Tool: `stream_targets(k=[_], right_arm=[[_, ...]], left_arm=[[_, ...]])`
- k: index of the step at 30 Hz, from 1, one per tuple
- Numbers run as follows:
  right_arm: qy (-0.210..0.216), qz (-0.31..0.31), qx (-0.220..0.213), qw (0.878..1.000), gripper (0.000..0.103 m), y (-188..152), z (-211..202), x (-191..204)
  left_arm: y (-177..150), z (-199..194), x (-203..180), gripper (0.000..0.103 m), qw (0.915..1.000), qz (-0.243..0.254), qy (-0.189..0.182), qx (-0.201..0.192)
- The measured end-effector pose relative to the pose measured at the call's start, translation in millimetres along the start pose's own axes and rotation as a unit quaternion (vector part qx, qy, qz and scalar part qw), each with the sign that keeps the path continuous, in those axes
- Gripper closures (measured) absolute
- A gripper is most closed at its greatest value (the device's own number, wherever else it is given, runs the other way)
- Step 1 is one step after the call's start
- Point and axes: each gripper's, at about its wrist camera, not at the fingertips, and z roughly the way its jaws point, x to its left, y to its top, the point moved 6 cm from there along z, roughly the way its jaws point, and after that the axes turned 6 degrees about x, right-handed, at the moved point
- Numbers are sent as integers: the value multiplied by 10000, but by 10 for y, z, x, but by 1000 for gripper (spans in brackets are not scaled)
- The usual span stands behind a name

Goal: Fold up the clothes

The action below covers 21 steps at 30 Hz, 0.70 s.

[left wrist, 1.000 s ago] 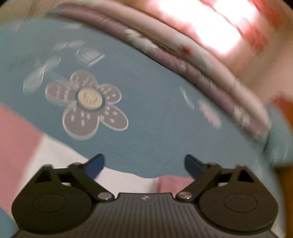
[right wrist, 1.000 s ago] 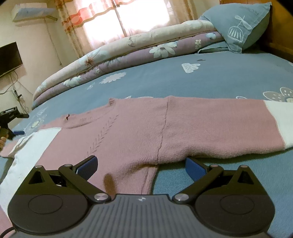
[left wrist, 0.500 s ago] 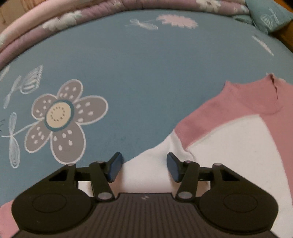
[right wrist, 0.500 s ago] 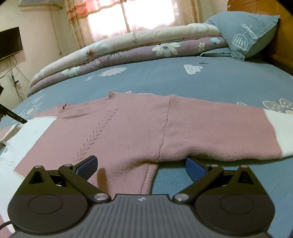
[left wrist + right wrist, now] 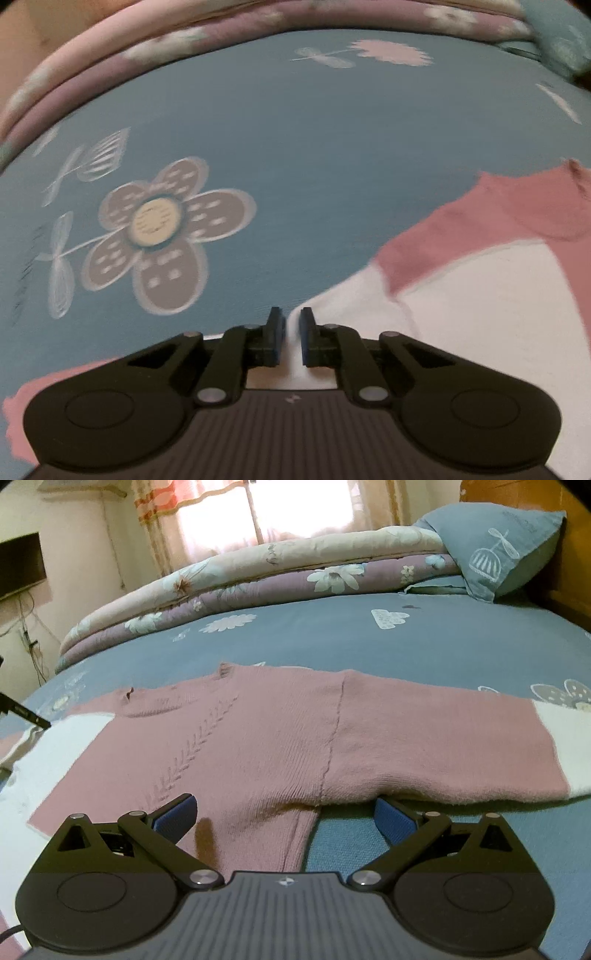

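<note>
On the blue bedsheet (image 5: 369, 642) lies the pink sweater (image 5: 258, 738); my left gripper (image 5: 291, 332) has pinched shut on its white cuff (image 5: 480, 314), my right gripper (image 5: 284, 812) gapes empty at the near hem.

Left gripper (image 5: 291, 332): jaws have just been closing, from wide apart to nearly together, pinching the white cuff edge (image 5: 295, 325) of the pink sweater (image 5: 258, 746).
Left wrist view: swung from the folded quilt (image 5: 110, 74) toward the sleeve.
</note>
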Motion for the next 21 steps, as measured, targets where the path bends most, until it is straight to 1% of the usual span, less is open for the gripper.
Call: stream_targets(k=[2,4,5,6,7,8,10,11,13,15,16,18,19,20,21], right_arm=[[-10,-19,5,10000,0,0,1,4],[-25,-46,11,10000,0,-2,1,9],[-17,-39,11,10000,0,-1,-1,7],[-8,-30,11,10000,0,1,-3,4],[8,-7,5,10000,0,1,-6,-1],[24,25,0,10000,0,2,-8,-6],[55,60,5,10000,0,7,-11,-16],[70,78,7,9999,0,9,-13,-21],[104,128,15,9999,0,17,-18,-31],[182,305,27,9994,0,45,-38,-49],[248,434,46,9987,3,73,-57,-54],[526,668,-87,9963,5,163,-167,-33],[695,713,-201,9948,8,213,-242,9],[817,666,-323,9939,11,276,-321,83],[855,550,-400,9940,16,328,-375,164]], left_arm=[[-13,4,50,95,9998,-180,-56,-23],[32,-57,25,95,9996,-141,-162,-175],[55,-98,-26,87,9989,-29,-366,-277],[79,-138,-72,83,9977,80,-548,-382],[111,-155,-93,67,9968,168,-602,-488],[146,-144,-103,54,9969,254,-561,-484],[195,-77,-91,58,9981,374,-374,-329],[213,-44,-75,58,9984,397,-294,-260],[217,-65,-26,60,9987,208,-277,-362],[166,-176,10,59,9960,-125,-603,-642],[136,-231,25,58,9937,-288,-753,-775],[-9,-362,10,55,9899,-601,-890,-929],[-79,-408,11,50,9886,-785,-910,-906],[-184,-473,22,43,9861,-1076,-904,-882],[-290,-536,34,38,9831,-1353,-895,-853]])
